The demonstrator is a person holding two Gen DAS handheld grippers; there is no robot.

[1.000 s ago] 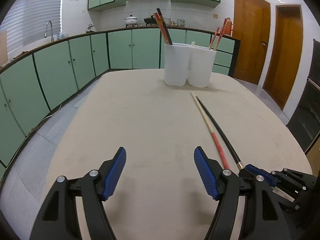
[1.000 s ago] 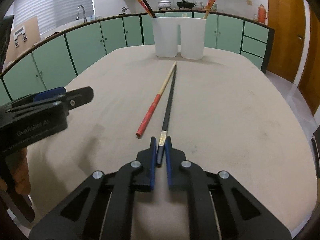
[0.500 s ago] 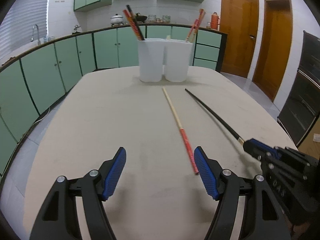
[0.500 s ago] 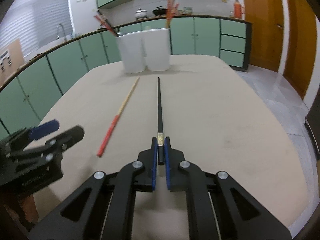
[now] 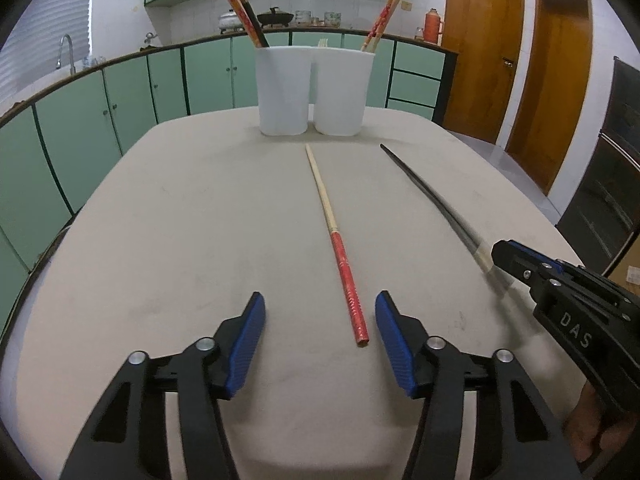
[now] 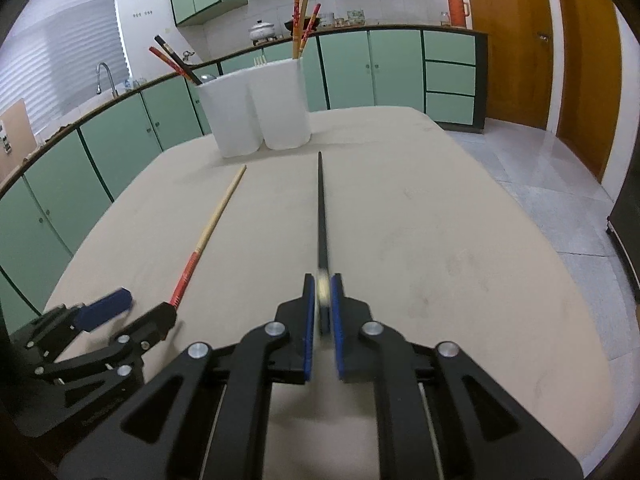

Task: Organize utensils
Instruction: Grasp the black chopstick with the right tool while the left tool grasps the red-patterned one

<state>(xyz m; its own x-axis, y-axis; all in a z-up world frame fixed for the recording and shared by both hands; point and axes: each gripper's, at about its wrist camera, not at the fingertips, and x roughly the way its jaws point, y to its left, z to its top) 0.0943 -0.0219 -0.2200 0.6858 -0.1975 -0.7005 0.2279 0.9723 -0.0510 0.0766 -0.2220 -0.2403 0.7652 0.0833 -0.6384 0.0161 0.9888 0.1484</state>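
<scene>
A red-handled wooden chopstick [image 5: 336, 240] lies on the beige table [image 5: 180, 240]; its red end sits between the fingers of my open, empty left gripper [image 5: 320, 320]. It also shows in the right wrist view [image 6: 208, 232]. My right gripper [image 6: 323, 292] is shut on the handle end of a black chopstick [image 6: 321, 208], held above the table with its tip pointing at two white holders [image 6: 256, 108]. The black chopstick [image 5: 432, 196] and right gripper [image 5: 504, 258] show at right in the left wrist view. The holders [image 5: 316, 92] contain other chopsticks.
The holders stand at the table's far end. Green kitchen cabinets [image 5: 120, 100] run behind and to the left of the table. Wooden doors [image 5: 480, 48] are at the right. The left gripper [image 6: 108, 320] shows at the lower left of the right wrist view.
My right gripper has lifted the black chopstick and swung it to the right, away from the red-handled one. My left gripper has moved so the red end lies between its fingers.
</scene>
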